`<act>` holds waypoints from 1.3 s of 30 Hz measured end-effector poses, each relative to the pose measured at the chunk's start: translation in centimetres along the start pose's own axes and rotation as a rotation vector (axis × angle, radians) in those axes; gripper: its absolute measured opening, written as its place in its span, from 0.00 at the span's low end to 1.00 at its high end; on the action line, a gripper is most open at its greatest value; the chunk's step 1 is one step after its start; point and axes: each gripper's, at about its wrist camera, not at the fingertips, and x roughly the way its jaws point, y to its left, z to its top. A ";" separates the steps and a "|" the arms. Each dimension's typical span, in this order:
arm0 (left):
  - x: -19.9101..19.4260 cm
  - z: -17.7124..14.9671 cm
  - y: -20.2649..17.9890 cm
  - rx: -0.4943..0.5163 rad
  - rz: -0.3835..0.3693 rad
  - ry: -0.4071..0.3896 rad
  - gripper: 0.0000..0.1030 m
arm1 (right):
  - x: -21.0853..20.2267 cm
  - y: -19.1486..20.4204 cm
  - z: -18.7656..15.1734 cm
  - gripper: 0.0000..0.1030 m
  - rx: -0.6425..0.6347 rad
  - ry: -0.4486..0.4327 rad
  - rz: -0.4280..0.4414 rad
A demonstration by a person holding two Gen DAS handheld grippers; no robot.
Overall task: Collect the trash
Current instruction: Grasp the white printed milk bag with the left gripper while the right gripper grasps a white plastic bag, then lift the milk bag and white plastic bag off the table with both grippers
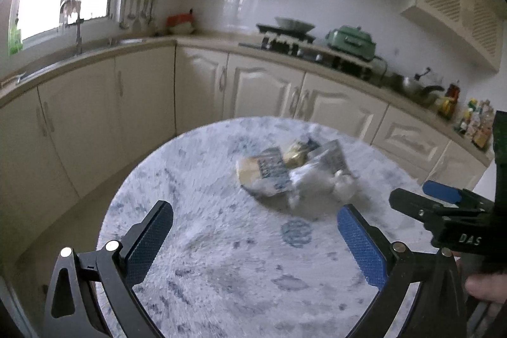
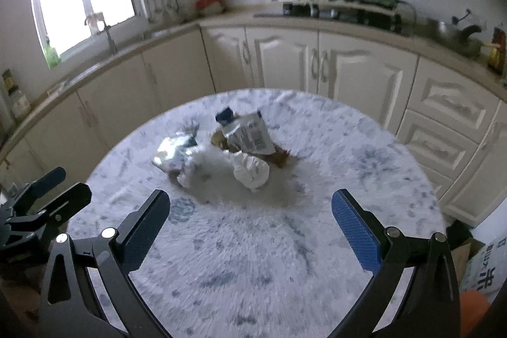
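- Trash was heaped in a small pile near the middle of a round table, whose top was covered in a pale cloth with a mottled blue-grey pattern.
- A crumpled silvery foil wrapper, a flat printed pouch with a dark corner, and a wadded white tissue were seen touching one another; a brownish scrap showed beneath them.
- The pictures were blurred, so finer print could not be read.
- Cream panelled cabinets curved behind the table, and a green lidded appliance stood on the counter.
- The left gripper was held above the near side of the table, fingers spread wide, nothing between them, the pile lying ahead.
- The right gripper was likewise spread wide and empty, just short of the pile.
- A hand was glimpsed at the right edge of the left view, under the right gripper.
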 end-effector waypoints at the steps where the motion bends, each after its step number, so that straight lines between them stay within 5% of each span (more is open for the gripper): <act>1: 1.0 0.3 0.2 -0.003 0.005 0.017 0.99 | 0.9 0.0 0.1 1.00 -0.008 0.014 -0.001; 7: 5.7 2.0 0.8 0.002 0.012 0.074 0.99 | 6.3 -0.2 0.8 0.96 -0.032 0.089 -0.022; 13: 10.0 4.7 0.8 0.034 0.006 0.108 0.99 | 9.5 -0.9 1.2 0.80 -0.045 0.131 -0.002; 18: 13.5 6.2 0.5 0.054 0.021 0.129 0.99 | 10.2 -1.1 1.1 0.37 -0.056 0.140 0.027; 32: 21.2 9.1 -2.2 0.114 0.064 0.180 0.99 | 9.5 -1.5 0.9 0.37 -0.044 0.126 0.048; 34: 22.6 8.9 -2.4 0.121 0.058 0.198 0.93 | 9.4 -1.5 0.9 0.37 -0.042 0.124 0.051; 36: 23.3 8.4 -2.2 0.099 -0.004 0.241 0.66 | 9.3 -1.5 0.9 0.37 -0.042 0.122 0.054; 39: 23.9 8.6 -1.7 0.072 -0.043 0.249 0.61 | 9.0 -1.6 0.9 0.37 -0.036 0.117 0.058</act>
